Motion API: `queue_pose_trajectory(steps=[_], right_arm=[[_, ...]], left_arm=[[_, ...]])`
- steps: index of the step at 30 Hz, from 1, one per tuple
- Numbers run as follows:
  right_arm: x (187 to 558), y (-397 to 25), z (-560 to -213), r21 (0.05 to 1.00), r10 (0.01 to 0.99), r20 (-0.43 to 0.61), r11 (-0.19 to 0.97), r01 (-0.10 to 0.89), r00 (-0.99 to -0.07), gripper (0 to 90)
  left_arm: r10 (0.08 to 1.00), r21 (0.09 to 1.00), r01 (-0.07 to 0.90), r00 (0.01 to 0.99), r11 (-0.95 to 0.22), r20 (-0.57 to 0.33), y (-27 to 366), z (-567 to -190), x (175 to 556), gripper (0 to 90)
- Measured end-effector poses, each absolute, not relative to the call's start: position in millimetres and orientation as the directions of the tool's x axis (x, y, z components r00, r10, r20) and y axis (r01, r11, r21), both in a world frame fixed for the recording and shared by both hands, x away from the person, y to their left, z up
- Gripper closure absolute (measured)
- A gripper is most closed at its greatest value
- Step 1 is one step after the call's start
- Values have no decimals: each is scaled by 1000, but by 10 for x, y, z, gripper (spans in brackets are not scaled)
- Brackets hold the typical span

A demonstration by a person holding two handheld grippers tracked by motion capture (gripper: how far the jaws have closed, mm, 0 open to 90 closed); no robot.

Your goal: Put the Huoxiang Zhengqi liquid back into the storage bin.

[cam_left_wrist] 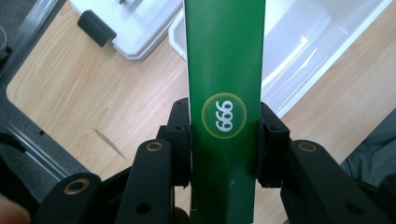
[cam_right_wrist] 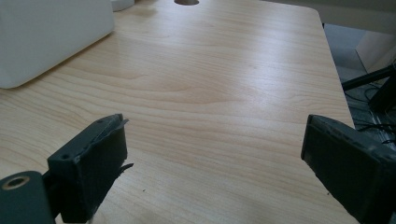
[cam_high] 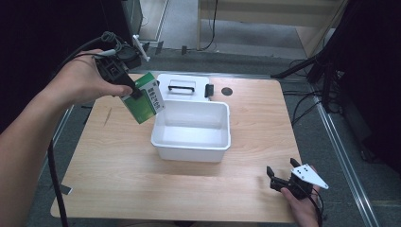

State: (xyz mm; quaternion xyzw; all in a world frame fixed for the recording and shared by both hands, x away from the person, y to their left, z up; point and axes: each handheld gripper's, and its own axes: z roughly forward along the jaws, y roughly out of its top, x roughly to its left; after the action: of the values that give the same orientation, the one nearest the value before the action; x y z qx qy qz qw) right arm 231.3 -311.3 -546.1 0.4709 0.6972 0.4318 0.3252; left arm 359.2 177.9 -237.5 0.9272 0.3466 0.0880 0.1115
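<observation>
Holding the green box [cam_high: 143, 98] tilted by the bin's [cam_high: 191, 150] left rim, the left gripper [cam_high: 134, 91] could drop it outside, while the right gripper [cam_high: 284, 180] rests wide open.

Green box [cam_high: 143, 100]: deep green faces, one white printed panel, and a white-and-yellow-ringed green disc bearing white numerals on its narrow side. Left tongs [cam_high: 135, 92]: black, with brass-coloured pivot rivets. Bin [cam_high: 191, 147]: plain white. Lid [cam_high: 163, 90], at 12 o'clock from the bin: white with a black handle and black clip. Worktop [cam_high: 118, 161]: pale wood grain, a dark round hole at 1 o'clock. Right tongs [cam_high: 281, 176]: black, carrying a white plate with dark dots.
</observation>
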Motion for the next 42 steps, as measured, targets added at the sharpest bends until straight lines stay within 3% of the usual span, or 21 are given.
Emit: queue_pose_trajectory(steps=[21,32,42], right_arm=[[2309,-3111,-5460,908,938,-44,180,377,-344,69],[2308,-3112,-5460,908,938,-41,179,378,-344,69],[2308,-3112,-5460,909,938,-42,178,377,-343,69]], left_arm=[[563,291,524,824,-800,62,1396,-2501,3585,660],[318,288,261,932,-921,173,1320,-2685,3546,657],[243,262,192,953,-946,182,1322,-2804,3554,656]])
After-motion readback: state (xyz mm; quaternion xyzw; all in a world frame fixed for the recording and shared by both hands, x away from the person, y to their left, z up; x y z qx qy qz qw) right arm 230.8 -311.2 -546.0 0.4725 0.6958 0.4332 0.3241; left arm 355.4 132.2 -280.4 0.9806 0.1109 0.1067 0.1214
